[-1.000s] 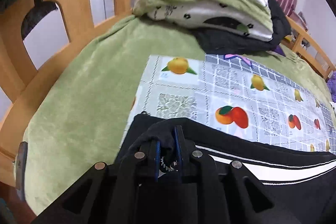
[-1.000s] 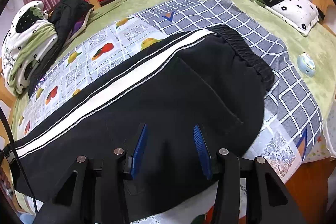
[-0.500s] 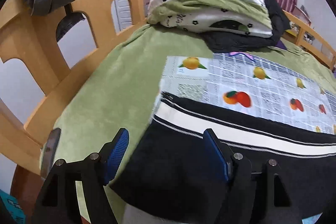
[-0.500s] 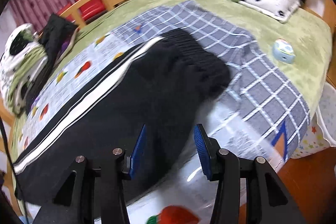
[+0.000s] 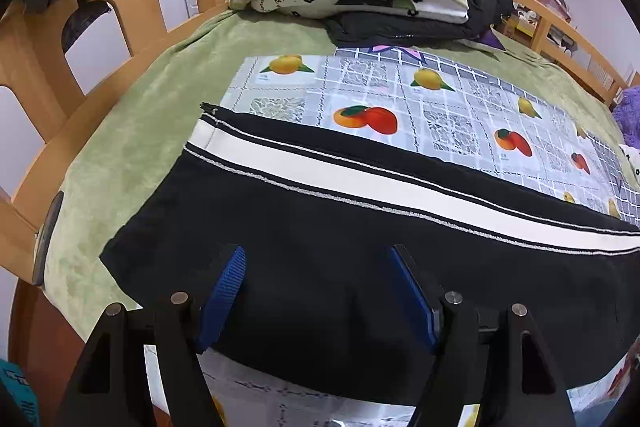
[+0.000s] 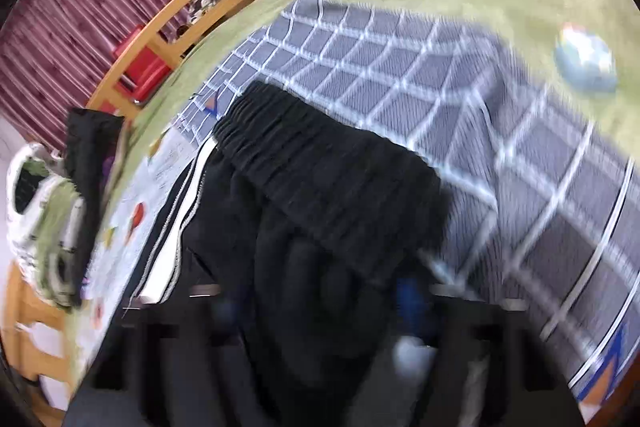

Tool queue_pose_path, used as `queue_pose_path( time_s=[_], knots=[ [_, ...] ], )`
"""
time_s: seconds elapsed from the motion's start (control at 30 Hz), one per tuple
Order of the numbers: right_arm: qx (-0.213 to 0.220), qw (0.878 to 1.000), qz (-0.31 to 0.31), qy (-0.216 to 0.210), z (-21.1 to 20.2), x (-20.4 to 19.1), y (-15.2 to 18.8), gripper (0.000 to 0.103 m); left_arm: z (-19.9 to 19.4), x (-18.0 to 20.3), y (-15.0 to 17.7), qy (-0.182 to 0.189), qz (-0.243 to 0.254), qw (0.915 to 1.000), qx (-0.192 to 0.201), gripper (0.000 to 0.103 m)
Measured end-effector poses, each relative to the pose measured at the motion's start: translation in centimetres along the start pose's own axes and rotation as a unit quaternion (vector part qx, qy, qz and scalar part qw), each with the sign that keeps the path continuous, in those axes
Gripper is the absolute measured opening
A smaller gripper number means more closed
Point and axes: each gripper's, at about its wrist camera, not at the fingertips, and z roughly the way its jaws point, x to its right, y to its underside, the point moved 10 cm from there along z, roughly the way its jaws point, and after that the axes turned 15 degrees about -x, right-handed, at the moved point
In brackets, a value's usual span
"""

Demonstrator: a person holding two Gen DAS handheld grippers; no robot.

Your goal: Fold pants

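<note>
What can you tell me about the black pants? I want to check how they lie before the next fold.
The black pants look like soft knit track pants with a white side stripe edged by thin lines. They lie flat along a fruit-print cloth on a green bed cover, the leg hem toward the wooden bed frame. The gathered elastic waistband rests near a grey checked cloth. The open left gripper hovers over the leg without pinching it; the right wrist view is too blurred to judge contact.

Left let go of pants hem, right swung to waistband

Left gripper (image 5: pixel 316 291) jaws now wide, off the pants (image 5: pixel 360 227) leg end; right gripper (image 6: pixel 320 303) closer to elastic waistband (image 6: pixel 320 179), view blurred and rolled.
</note>
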Motion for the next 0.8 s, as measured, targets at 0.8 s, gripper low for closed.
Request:
queue_pose_path(
  time_s=[0.8],
  knots=[
    [0.025,0.983,-0.119,0.136,-10.5,1.3,4.5,0.054,2.6,-9.0,7.0,0.11,-0.097,0.9891,-0.014,0.071]
  ],
)
